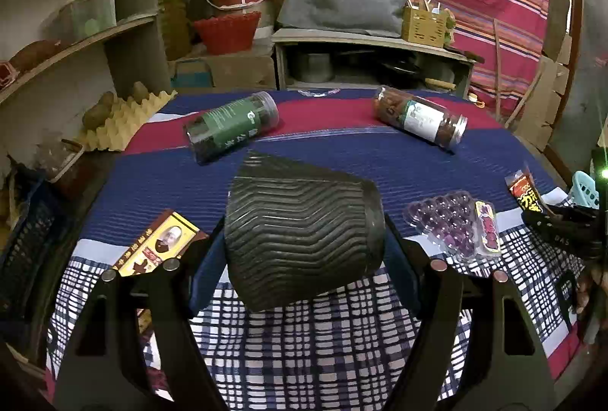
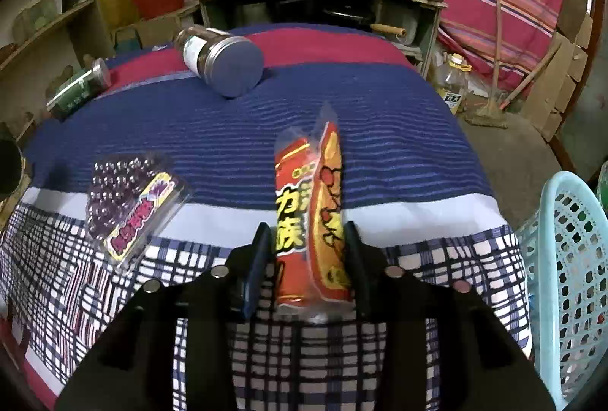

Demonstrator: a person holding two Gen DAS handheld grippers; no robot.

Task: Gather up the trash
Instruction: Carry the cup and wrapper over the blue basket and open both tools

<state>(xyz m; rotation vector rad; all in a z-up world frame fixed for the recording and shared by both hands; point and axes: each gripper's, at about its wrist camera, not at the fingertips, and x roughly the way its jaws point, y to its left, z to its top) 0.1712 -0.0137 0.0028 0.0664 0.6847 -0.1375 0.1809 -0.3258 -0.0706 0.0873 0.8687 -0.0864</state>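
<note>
My left gripper (image 1: 300,240) is shut on a black ribbed paper cup (image 1: 300,232), held on its side above the cloth-covered table (image 1: 323,152). My right gripper (image 2: 307,251) is shut on a red and orange snack wrapper (image 2: 311,213), which stands up between the fingers. A purple plastic candy tray (image 2: 129,202) lies on the cloth to its left; it also shows in the left wrist view (image 1: 452,221). A flat box with a portrait (image 1: 159,244) lies by my left gripper's left finger. The right gripper and wrapper show at the right edge of the left wrist view (image 1: 528,194).
Two clear jars lie on their sides at the far end: a green-labelled one (image 1: 231,126) and a white-labelled one (image 1: 421,116). A light blue perforated basket (image 2: 570,259) stands off the table's right edge. Shelves, an egg tray (image 1: 125,118) and buckets crowd the back left.
</note>
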